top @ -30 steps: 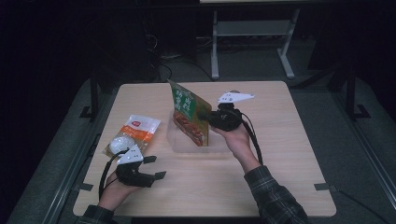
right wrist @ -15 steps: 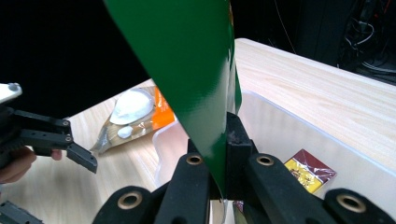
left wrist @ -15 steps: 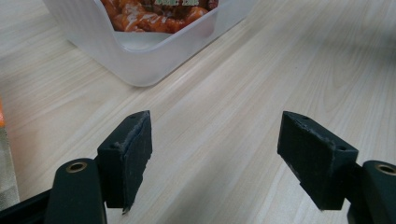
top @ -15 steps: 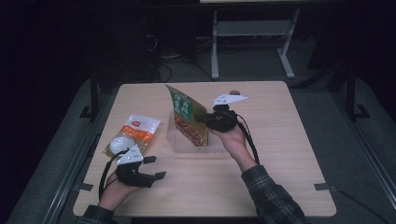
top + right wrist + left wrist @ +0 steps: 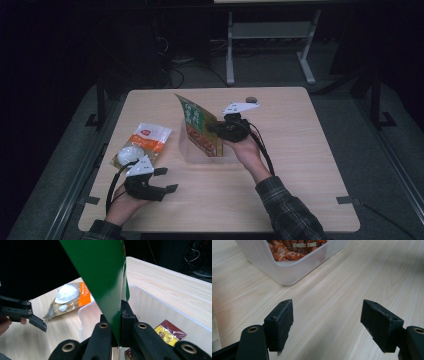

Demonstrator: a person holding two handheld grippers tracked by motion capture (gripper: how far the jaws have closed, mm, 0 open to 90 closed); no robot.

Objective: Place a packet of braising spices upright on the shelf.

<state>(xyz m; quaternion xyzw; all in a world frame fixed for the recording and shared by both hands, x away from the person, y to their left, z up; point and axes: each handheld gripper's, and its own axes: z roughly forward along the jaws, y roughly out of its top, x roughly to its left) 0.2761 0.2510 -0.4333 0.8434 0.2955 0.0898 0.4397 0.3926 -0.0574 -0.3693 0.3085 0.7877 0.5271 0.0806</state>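
Observation:
My right gripper (image 5: pixel 220 129) is shut on the edge of a green snack bag (image 5: pixel 197 125), which stands tilted with its lower end inside a clear plastic bin (image 5: pixel 186 152) at mid-table. In the right gripper view, the green bag (image 5: pixel 105 277) is pinched between the pads of that gripper (image 5: pixel 117 317), above the bin (image 5: pixel 160 307). My left gripper (image 5: pixel 167 180) rests open on the table at the front left, jaws toward the bin, with nothing in it. Its view has the open gripper (image 5: pixel 327 317) over bare wood, short of the bin (image 5: pixel 287 270).
An orange and white food packet (image 5: pixel 142 145) lies on the table left of the bin, just beyond my left hand. A small red and yellow packet (image 5: pixel 170 333) lies on the bin's floor. Dark floor and a white metal frame (image 5: pixel 270 45) lie beyond the table's far edge.
My right gripper has shifted slightly left and down with the green bag, tilting it more into the bin. The left gripper has stayed put.

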